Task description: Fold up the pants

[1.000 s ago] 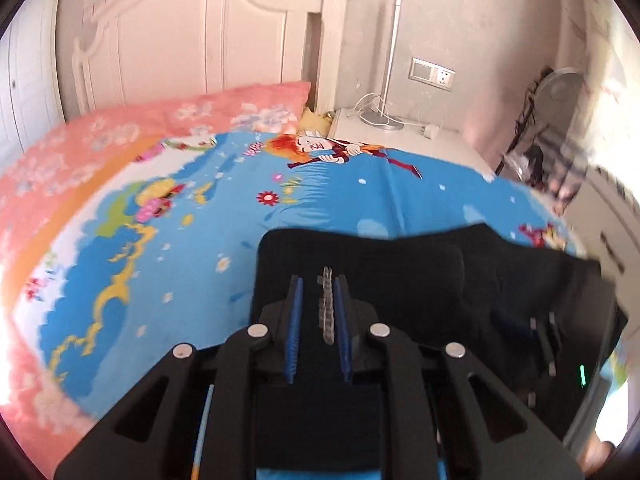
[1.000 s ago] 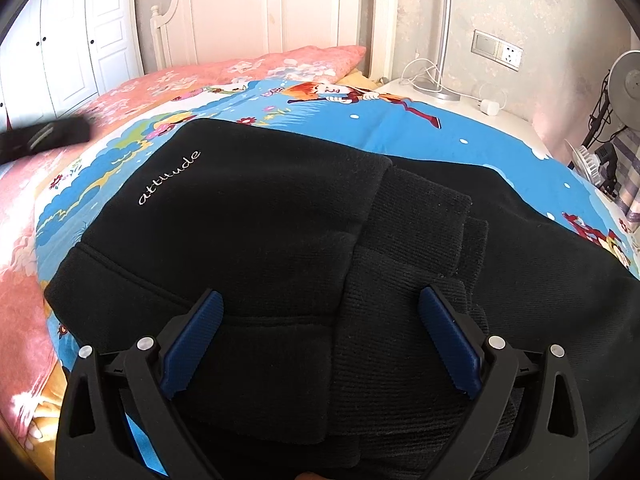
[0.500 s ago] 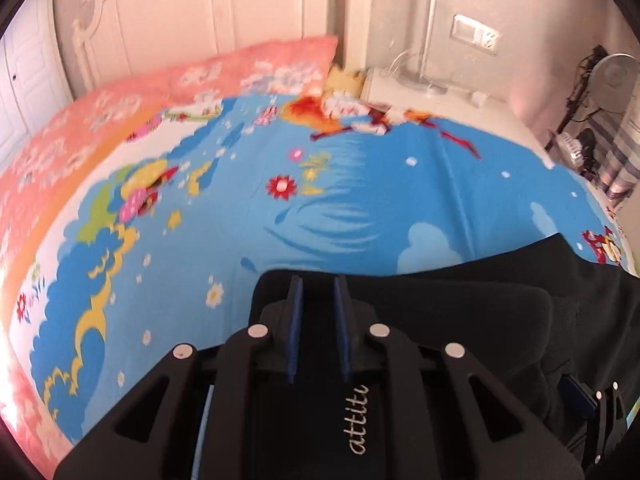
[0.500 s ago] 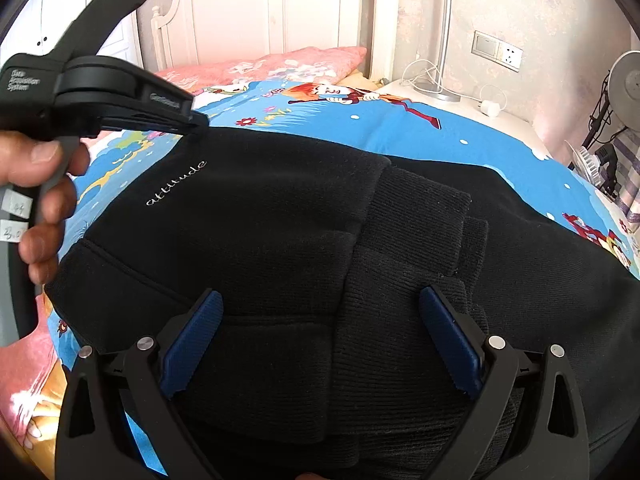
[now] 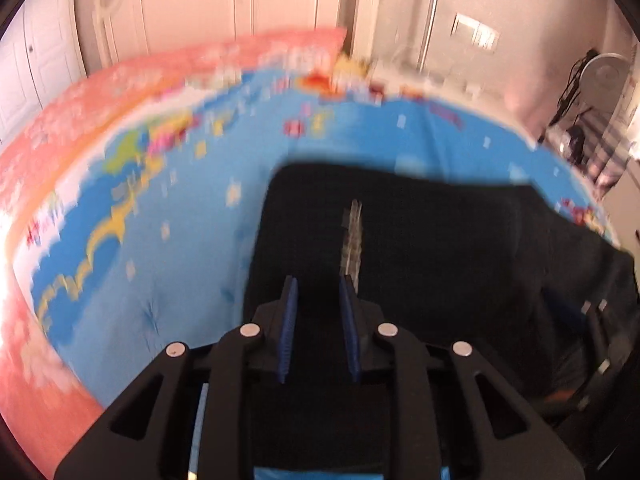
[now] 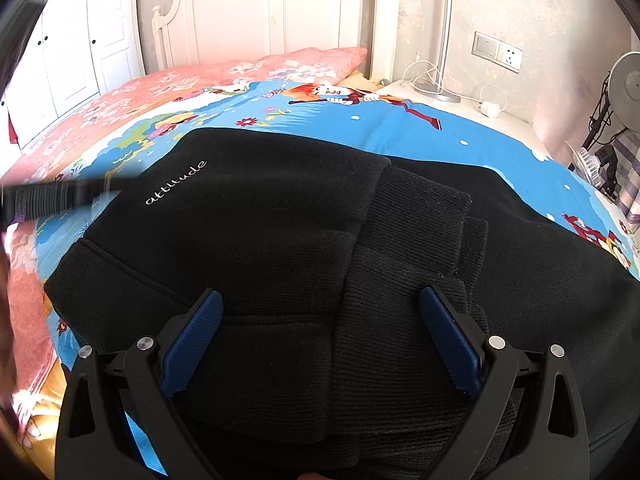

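Observation:
The black pants [image 6: 280, 232] lie folded on the blue cartoon bedsheet [image 6: 460, 140], with white "attitude" lettering [image 6: 176, 183] on top and ribbed cuffs [image 6: 416, 232] on the right. My right gripper [image 6: 320, 320] is open and hovers low over the near edge of the pants. In the blurred left wrist view the pants [image 5: 420, 232] lie under and ahead of my left gripper [image 5: 318, 296], whose blue pads stand close together with nothing clearly held. The left gripper's tip shows as a dark blurred bar at the left edge of the right wrist view [image 6: 52, 198].
A pink floral pillow [image 6: 256, 70] and a white headboard [image 6: 280, 8] are at the bed's far end. A nightstand with a lamp base and cables [image 6: 440, 88] stands at the back right, a fan [image 6: 624, 80] beyond it. White wardrobe doors [image 6: 72, 48] are on the left.
My left gripper has swung away from the lettered corner of the pants and moved left and back, now blurred. My right gripper has stayed open and still.

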Tool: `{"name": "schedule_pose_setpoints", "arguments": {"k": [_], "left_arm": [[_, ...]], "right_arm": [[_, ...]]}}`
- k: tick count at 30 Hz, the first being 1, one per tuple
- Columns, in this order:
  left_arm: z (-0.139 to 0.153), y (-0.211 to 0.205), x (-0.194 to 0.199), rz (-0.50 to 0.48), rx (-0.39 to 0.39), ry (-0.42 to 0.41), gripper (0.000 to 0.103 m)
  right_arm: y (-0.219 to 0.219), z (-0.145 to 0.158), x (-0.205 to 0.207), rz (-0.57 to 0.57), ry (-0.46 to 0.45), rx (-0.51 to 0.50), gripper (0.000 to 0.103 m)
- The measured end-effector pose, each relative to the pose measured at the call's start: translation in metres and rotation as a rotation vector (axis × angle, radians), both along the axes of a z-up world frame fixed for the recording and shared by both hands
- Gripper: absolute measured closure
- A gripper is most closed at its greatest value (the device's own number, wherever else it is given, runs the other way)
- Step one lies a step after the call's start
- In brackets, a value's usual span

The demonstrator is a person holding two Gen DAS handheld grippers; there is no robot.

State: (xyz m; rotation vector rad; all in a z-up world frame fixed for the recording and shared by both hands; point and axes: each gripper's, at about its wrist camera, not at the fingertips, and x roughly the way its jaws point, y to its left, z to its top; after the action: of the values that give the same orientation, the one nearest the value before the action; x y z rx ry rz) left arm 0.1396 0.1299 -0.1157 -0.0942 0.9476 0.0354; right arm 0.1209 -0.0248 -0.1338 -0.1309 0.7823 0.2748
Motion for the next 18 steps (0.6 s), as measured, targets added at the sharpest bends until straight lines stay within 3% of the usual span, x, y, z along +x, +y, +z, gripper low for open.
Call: {"name": "schedule_pose_setpoints", "arguments": {"k": [4,6,10,11,12,13,14,15,18], "left_arm": [[-0.007,0.001,-0.012,0.003,-0.011,-0.048,0.08],[-0.004,0.002,-0.011,-0.007,-0.056,-0.039,0.071],[0.004,0.009,-0.014,-0.016,-0.173,-0.056,0.041],[0.005,0.009,-0.016,-0.01,-0.176,-0.058,0.038],[0.007,0.009,-0.017,0.009,-0.165,-0.061,0.037],[0.013,0.007,-0.022,0.05,-0.127,-0.08,0.027],[0.02,0.006,-0.027,0.075,-0.093,-0.113,0.012],[0.024,0.006,-0.031,0.079,-0.08,-0.149,0.005],[0.031,0.009,-0.039,0.059,-0.042,-0.22,0.002]], "right_arm": [[0.001,0.0,0.0,-0.004,0.001,-0.006,0.008],[0.001,-0.001,0.001,-0.009,0.003,-0.009,0.008],[0.002,-0.001,0.001,-0.009,0.004,-0.01,0.008],[0.002,-0.001,0.001,-0.01,0.005,-0.011,0.008],[0.002,-0.001,0.0,-0.01,0.004,-0.011,0.008],[0.002,-0.001,0.0,-0.009,0.004,-0.011,0.008],[0.002,-0.001,0.0,-0.01,0.004,-0.01,0.008],[0.001,-0.001,0.0,-0.01,0.005,-0.011,0.008],[0.001,-0.001,0.001,-0.01,0.007,-0.011,0.008]]}}
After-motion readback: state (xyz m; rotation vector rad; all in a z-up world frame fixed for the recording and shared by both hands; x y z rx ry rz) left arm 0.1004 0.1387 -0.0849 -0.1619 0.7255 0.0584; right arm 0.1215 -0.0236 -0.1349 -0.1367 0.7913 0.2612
